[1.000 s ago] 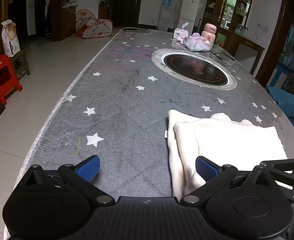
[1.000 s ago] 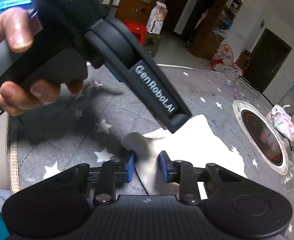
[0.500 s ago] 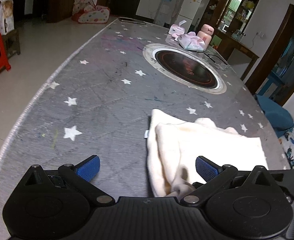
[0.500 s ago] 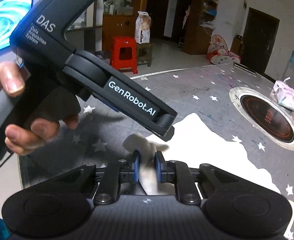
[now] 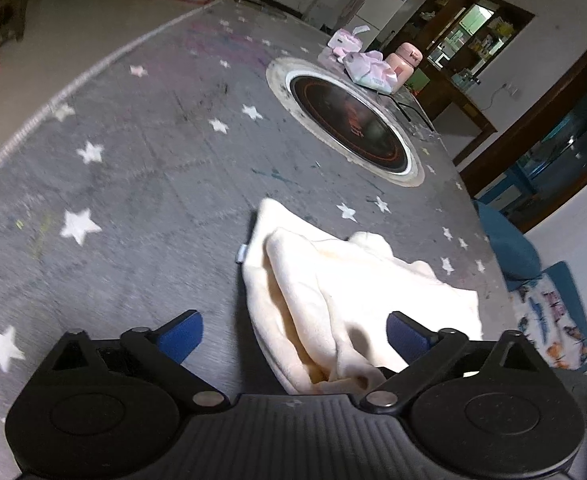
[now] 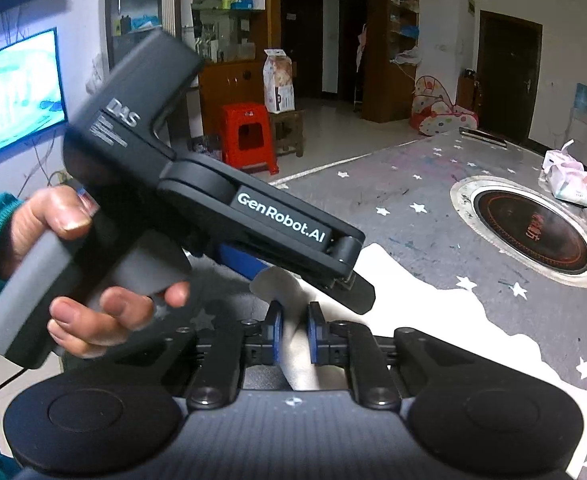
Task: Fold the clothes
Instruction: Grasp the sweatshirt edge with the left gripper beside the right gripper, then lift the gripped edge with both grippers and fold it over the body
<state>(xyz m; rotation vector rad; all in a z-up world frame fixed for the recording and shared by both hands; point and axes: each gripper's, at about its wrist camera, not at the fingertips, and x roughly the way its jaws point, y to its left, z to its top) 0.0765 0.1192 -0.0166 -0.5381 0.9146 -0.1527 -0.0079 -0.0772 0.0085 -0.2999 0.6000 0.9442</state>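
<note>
A cream garment lies folded on the grey star-patterned table, its near end bunched up. My left gripper straddles that bunched edge; its jaws are closing, but the blue pads still stand wide and clear of the cloth. In the right wrist view, my right gripper is closing and pinches a raised fold of the garment between its pads. The left gripper, held by a hand, hovers just over that fold.
A round cooktop is set into the table's middle. Pink tissue packs and a pink bottle stand behind it. The table's left edge drops to the floor, where a red stool stands. A blue seat is at the right.
The right pads have drawn together onto the cloth fold and lifted it a little. The left gripper has rolled and dropped closer over the garment's near end, which is now more bunched.
</note>
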